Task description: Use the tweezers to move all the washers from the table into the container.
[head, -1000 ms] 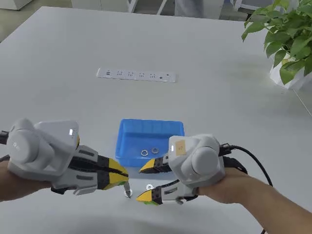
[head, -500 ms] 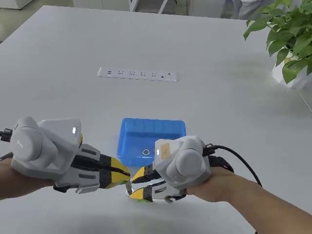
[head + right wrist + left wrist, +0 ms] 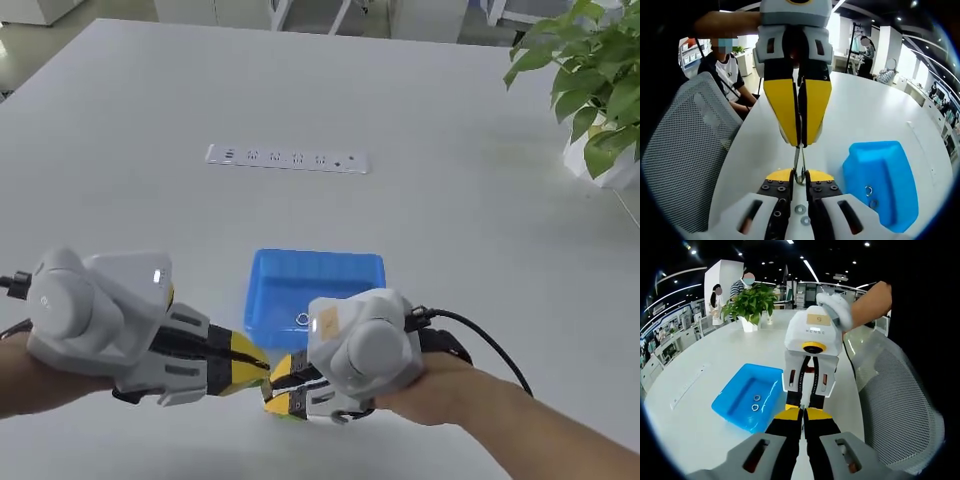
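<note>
Pinching the tweezers (image 3: 800,159) between the yellow fingers of my left gripper (image 3: 798,144), I hold them so they run straight out toward my right gripper (image 3: 799,176). The two grippers meet nose to nose low over the bench (image 3: 150,110). My right fingers are pressed in on the tweezers' far end, which sits in the narrow slot between them. Two washers (image 3: 800,209) lie on the bench just beside each other; in the right gripper view they show below the gap of my right fingers, apart from the tweezers' tip. The container (image 3: 330,280), a blue tray, stands just beyond both grippers, near them but not touching. Two more rest on its floor, close together. Further back on the bench lies a power strip (image 3: 287,158), and a plant (image 3: 590,70) stands at the far right edge.
</note>
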A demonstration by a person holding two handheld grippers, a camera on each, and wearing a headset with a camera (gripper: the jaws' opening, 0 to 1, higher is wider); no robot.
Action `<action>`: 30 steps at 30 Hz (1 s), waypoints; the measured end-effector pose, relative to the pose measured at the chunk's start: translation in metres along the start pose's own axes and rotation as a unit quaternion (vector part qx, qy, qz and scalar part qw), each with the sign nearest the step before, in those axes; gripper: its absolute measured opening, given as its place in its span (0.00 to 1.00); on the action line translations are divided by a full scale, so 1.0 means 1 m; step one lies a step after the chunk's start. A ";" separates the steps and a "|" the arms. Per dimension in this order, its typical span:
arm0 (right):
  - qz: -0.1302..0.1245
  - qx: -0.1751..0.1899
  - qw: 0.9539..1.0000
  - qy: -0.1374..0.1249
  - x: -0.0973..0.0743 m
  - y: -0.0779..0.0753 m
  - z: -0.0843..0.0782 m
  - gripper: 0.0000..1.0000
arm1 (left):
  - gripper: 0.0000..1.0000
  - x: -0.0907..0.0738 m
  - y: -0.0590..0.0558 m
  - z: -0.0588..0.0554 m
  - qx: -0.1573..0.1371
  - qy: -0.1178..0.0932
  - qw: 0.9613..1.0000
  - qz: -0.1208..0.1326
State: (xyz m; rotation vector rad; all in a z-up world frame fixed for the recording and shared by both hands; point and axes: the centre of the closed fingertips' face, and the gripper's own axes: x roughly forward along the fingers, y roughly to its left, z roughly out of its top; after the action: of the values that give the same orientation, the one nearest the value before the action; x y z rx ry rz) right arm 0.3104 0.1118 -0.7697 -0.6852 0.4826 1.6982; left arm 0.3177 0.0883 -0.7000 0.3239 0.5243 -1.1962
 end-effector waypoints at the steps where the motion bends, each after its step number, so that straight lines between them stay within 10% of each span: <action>1: 0.000 0.000 1.000 0.000 0.000 0.000 0.000 0.10 | 0.05 0.000 0.000 0.000 -0.001 0.000 1.000 0.000; 30: -0.005 0.004 1.000 -0.005 -0.002 0.002 -0.003 0.06 | 0.06 0.003 -0.004 0.004 -0.007 0.002 1.000 -0.003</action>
State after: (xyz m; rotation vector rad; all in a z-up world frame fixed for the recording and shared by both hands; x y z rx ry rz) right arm 0.3099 0.1077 -0.7704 -0.6713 0.4789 1.6888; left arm 0.3158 0.0825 -0.6979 0.3141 0.5377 -1.1975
